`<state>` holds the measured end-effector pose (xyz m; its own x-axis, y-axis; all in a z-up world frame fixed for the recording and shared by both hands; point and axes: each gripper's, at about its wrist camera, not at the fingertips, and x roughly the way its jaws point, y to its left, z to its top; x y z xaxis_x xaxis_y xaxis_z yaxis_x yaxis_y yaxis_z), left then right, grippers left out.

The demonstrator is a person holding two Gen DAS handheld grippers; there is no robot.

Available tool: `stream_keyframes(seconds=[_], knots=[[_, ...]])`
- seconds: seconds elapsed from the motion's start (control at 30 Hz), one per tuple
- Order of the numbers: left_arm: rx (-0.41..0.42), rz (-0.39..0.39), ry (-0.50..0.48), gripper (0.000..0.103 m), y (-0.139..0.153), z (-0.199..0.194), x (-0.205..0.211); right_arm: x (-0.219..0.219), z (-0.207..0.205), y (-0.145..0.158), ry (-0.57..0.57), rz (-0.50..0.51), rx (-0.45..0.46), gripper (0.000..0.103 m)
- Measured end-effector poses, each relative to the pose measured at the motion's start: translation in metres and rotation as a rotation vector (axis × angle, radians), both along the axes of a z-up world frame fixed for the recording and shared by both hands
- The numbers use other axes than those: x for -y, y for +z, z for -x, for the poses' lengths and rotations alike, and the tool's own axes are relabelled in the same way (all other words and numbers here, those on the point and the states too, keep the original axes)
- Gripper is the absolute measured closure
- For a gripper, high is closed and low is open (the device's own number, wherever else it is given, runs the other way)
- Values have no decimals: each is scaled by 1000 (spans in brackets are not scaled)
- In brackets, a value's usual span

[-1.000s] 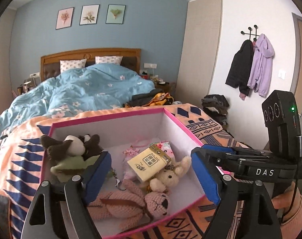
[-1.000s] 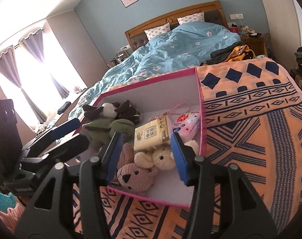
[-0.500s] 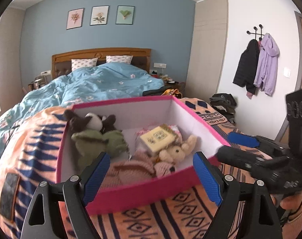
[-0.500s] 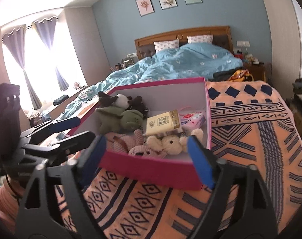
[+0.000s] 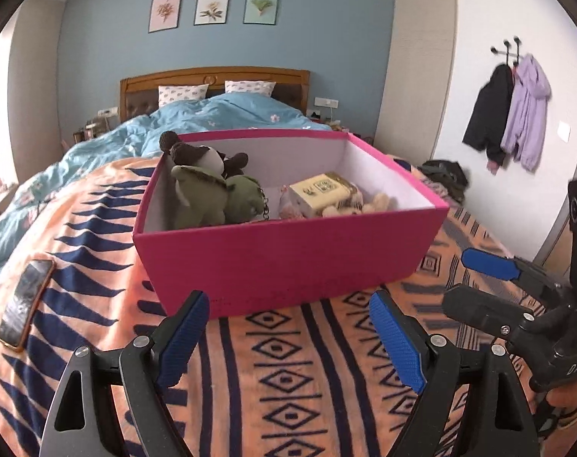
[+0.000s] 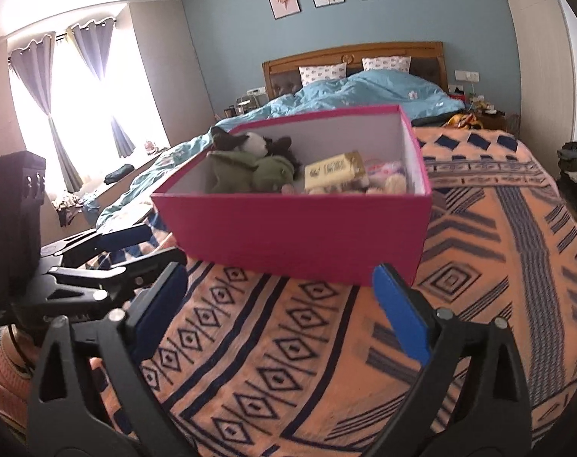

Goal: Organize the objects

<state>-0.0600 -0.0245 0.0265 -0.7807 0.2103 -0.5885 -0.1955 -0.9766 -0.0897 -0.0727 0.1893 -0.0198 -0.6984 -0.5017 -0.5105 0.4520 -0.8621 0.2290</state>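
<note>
Box (image 5: pixel 288 259): pink outside, white inside, lid off, sat on the patterned blanket (image 5: pixel 288 381) at the foot of the bed (image 6: pixel 383 91).
Inside the box, left part: green plush toy (image 5: pixel 216 198) lying down, with a dark brown and white plush toy (image 5: pixel 201 156) propped above it against the wall.
Inside the box, right part: cream-coloured packet (image 5: pixel 322 190) lay on top of small beige plush toys (image 6: pixel 387 182); further contents too hidden to tell.
Left tongs (image 5: pixel 288 339): spread wide, nothing between the blue pads, held just short of the box's near wall, above the blanket.
Right tongs (image 6: pixel 281 304): jaws opening, nothing between them, pointed at the box's near wall and apart from it.
Phone (image 5: pixel 25 304): lay flat on the blanket, well left of the box.
Blanket: orange with dark blue diamonds and stripes, spread over the near end of the bed.
Beyond the box: blue flowered duvet (image 5: pixel 231 114), two pillows and a wooden headboard (image 5: pixel 212 76).
Walls: three framed flower prints (image 5: pixel 212 9) above the headboard; a black and a lilac jacket (image 5: pixel 524 106) hung on hooks to the right.
Window side: grey curtains (image 6: pixel 90 76), bright daylight behind.
</note>
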Motion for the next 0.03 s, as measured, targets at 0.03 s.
stream_keyframes(seconds=[0.03], knots=[[8, 8, 0, 15, -1, -1, -2, 1, -1, -2, 2, 0, 5, 5]])
